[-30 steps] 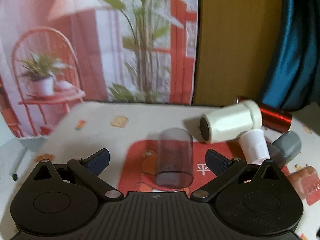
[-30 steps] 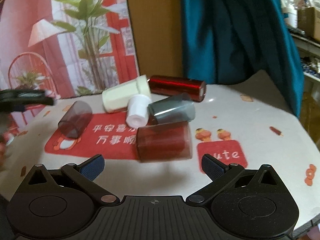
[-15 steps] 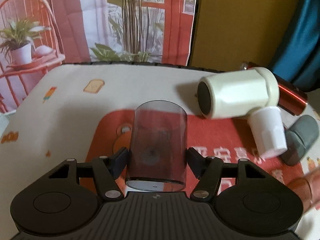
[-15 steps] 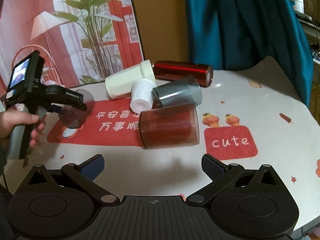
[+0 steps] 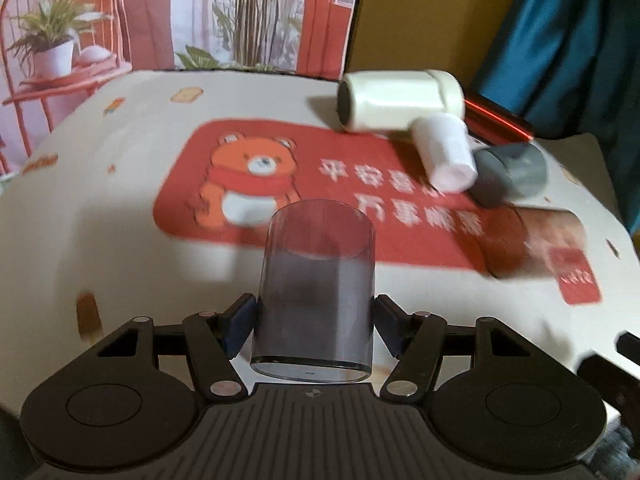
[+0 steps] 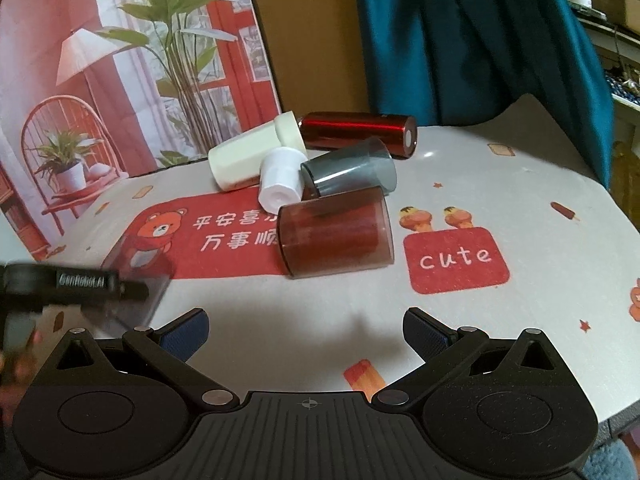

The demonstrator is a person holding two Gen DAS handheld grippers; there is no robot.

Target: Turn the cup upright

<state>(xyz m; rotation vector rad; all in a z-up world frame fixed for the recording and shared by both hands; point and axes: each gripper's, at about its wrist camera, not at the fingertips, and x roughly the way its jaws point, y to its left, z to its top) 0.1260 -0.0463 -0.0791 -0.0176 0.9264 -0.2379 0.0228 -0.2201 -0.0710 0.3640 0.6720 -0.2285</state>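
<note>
My left gripper (image 5: 316,322) is shut on a smoky transparent cup (image 5: 316,296), its blue pads pressing both sides; the cup's thick base faces the camera and its open end points away, above the table. In the right wrist view the same cup (image 6: 136,292) shows blurred at the left edge in the left gripper (image 6: 80,284). My right gripper (image 6: 306,330) is open and empty above the table's near edge. A brown transparent cup (image 6: 336,236) lies on its side ahead of it.
Lying on their sides in a cluster at the back: a cream cup (image 6: 248,160), a small white cup (image 6: 280,180), a grey cup (image 6: 348,172) and a red metallic tumbler (image 6: 356,134). A red bear mat (image 5: 320,184) covers the tablecloth. Backdrop and curtain stand behind.
My left gripper closed on the smoky cup, lifted it off the red mat and pulled it back toward the near left. My right gripper stayed open, nearly still.
</note>
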